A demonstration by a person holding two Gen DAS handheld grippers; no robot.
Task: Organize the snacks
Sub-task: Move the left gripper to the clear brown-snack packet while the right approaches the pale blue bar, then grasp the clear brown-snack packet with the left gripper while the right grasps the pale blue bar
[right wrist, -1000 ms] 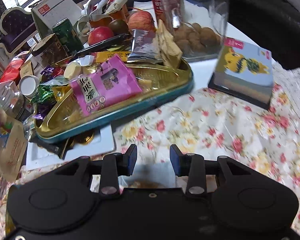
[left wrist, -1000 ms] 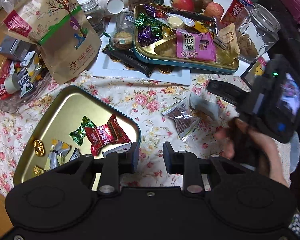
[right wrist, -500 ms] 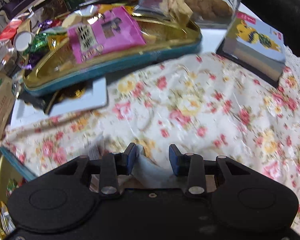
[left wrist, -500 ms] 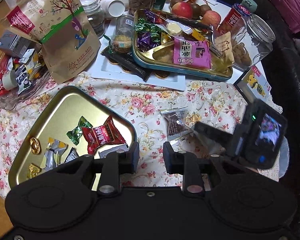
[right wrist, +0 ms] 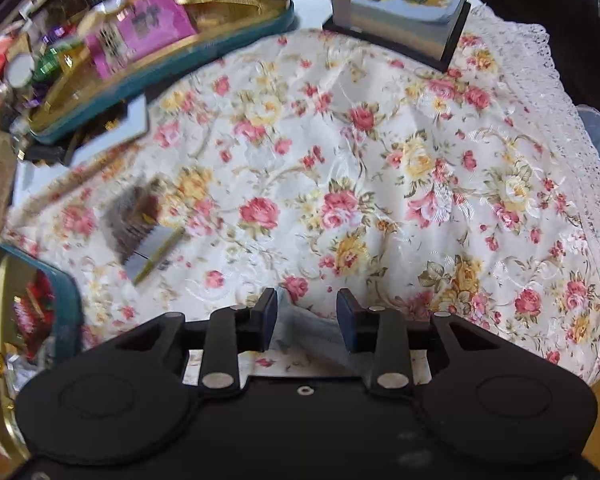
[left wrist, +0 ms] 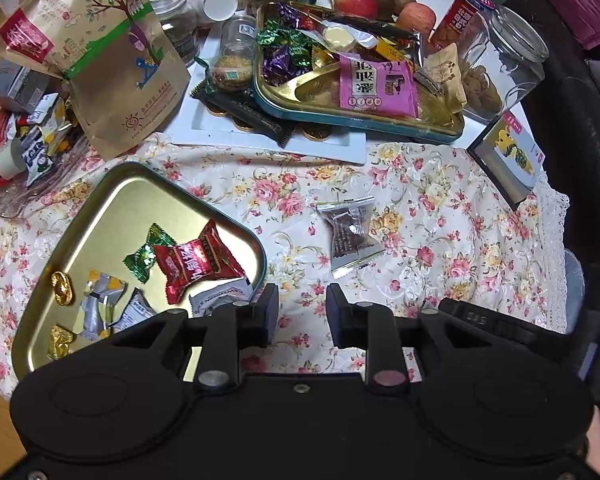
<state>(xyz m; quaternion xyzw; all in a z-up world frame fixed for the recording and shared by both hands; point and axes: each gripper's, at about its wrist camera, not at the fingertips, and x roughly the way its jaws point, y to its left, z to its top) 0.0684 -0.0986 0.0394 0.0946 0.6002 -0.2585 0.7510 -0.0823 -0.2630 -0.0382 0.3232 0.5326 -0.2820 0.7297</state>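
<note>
Left gripper: jaws apart, nothing between, above floral tablecloth beside gold tray.
Right gripper: jaws apart, pale grey wrapper between them; grip contact unclear.
Brown clear-wrapped candy: flat on tablecloth, right of gold tray.
Gold tray contents: red candy packet, green candy, gold coins, silver wrappers.

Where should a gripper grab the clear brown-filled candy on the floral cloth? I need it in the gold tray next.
Probably across the bulging middle of the clear candy, coming straight down. It lies flat on the floral cloth with nothing touching it, its crimped ends too thin to pinch, and the gold tray sits just beside it.
</note>
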